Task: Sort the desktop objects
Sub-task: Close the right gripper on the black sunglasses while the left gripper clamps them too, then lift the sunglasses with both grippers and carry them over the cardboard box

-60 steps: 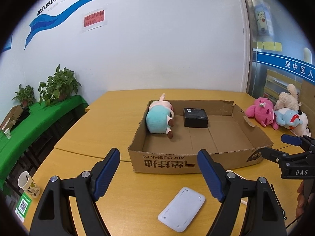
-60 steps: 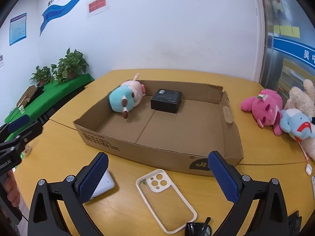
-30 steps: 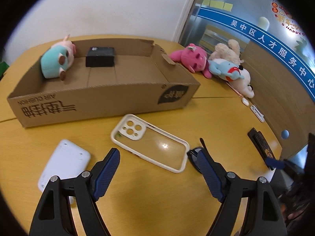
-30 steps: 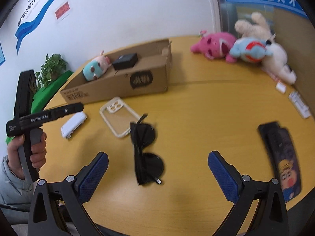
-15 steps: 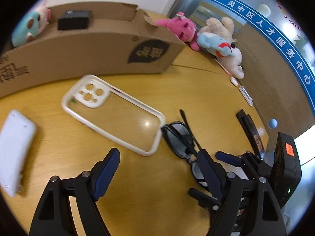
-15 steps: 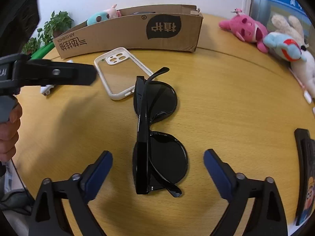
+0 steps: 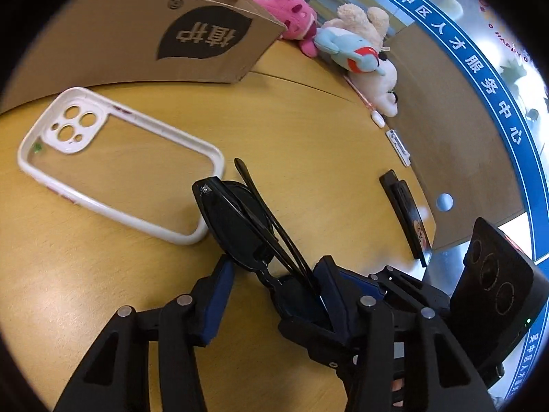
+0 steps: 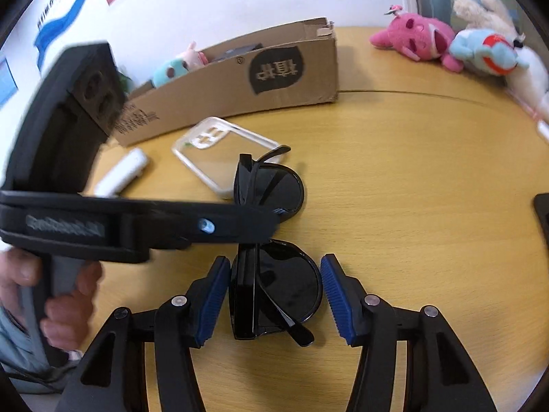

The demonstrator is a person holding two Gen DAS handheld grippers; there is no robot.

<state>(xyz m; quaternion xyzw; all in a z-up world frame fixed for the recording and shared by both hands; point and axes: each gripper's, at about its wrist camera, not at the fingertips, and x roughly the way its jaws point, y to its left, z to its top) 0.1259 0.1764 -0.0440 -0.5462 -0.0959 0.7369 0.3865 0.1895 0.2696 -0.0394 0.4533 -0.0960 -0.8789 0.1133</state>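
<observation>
Right claw: our right gripper stands wide, its blue ribbed pads on either side of one lens, close to it but with a thin gap on each side.
Left claw: our left gripper is partly closed about the bridge of the glasses; we cannot tell whether its pads press the frame.
Left hand: our left hand grips the handle of that tool, whose black arm crosses over the glasses in the right wrist view.
Task thing: the folded black plastic sunglasses lie on the yellow wooden table, between the pads of both claws, near its front edge.
Beside them: a clear phone case with a white rim lies flat, its near corner touching the far lens.
Further out: a white flat oblong device rests left of the case.
Beyond: a brown cardboard tray sits toward the table's far edge, holding a teal and pink plush toy.
</observation>
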